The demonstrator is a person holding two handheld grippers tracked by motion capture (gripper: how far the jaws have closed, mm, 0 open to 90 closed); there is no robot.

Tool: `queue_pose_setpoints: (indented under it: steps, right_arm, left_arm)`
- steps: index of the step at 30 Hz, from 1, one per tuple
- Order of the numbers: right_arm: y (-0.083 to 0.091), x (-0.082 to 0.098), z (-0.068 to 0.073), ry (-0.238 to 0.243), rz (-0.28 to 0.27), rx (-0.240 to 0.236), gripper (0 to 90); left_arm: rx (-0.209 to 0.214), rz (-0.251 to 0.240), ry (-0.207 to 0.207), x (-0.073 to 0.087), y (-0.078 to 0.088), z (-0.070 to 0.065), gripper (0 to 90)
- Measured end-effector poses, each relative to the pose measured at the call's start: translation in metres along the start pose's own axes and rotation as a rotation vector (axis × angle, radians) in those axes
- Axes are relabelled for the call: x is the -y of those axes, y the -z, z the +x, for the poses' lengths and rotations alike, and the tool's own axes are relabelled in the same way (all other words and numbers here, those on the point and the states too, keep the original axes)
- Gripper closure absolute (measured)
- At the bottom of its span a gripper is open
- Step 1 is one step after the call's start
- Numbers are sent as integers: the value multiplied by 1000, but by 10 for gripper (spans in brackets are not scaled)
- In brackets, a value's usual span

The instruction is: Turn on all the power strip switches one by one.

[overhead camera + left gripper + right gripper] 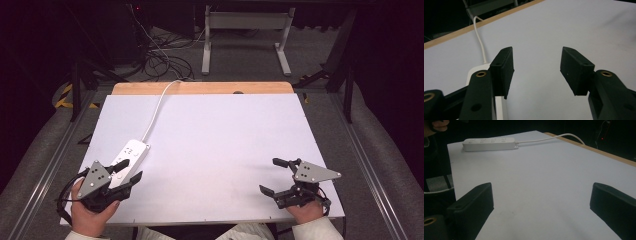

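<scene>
A white power strip [131,152] lies on the left side of the white table [215,140], and its white cable [156,110] runs off over the far edge. My left gripper [129,171] hovers by the strip's near end, open and holding nothing. In the left gripper view the strip [475,71] sits under the left-hand jaw, not between the two, and the left gripper [536,67] frames bare table. My right gripper [270,175] rests low at the near right, open wide. From the right gripper [541,200] the strip [489,144] lies far across the table.
A wooden strip [202,88] borders the table's far edge. Beyond it stand a white desk frame [247,35] and loose cables [160,55] on the floor. Metal rails [370,160] run along both sides. The person's other hand [439,125] shows far off.
</scene>
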State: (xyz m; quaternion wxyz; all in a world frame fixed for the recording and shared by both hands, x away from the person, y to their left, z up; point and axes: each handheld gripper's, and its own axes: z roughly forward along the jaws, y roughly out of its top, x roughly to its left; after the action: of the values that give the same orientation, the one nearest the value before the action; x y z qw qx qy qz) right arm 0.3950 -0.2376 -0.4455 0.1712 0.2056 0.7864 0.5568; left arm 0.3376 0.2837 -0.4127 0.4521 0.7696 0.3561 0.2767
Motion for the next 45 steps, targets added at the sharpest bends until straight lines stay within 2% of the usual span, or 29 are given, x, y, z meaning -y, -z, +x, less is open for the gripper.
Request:
queue_pose_setpoints:
  steps: [5,8,11,14,18,19,22,24,26,30,34,37,43,45]
  right_arm:
    - [-1,0,0,-7,4,-8,57]
    - [-1,0,0,-8,3,-10,57]
    - [-1,0,0,-8,5,-9,57]
    - [-2,0,0,0,11,-9,57]
    - [-2,0,0,1,12,-10,57]
    - [-2,0,0,2,14,-9,57]
    - [-3,0,0,2,15,-11,57]
    - [-3,0,0,4,20,-9,57]
    - [-3,0,1,6,21,-9,57]
    - [-4,0,1,7,22,-11,57]
    - [-4,0,1,5,24,-12,57]
    - [-4,0,1,15,22,-11,64]
    - [-4,0,2,16,20,-13,64]
    - [-4,0,2,16,22,-16,68]
  left_arm:
    - [-10,14,-4,2,6,5,486]
    - [-32,17,-21,2,11,8,492]
    - [-44,23,-21,3,14,10,495]
    - [-53,52,3,4,18,14,509]
    - [-70,63,9,6,22,18,519]
    - [-71,62,20,6,23,19,517]
    - [-66,60,53,8,26,24,452]
    - [-60,47,66,10,29,27,448]
    - [-56,46,70,11,29,28,484]
    - [-57,79,43,10,29,28,514]
    - [-34,85,42,10,30,29,534]
    - [-35,92,36,10,30,29,596]
    - [-56,162,33,9,29,29,769]
    - [-58,174,35,9,29,30,793]
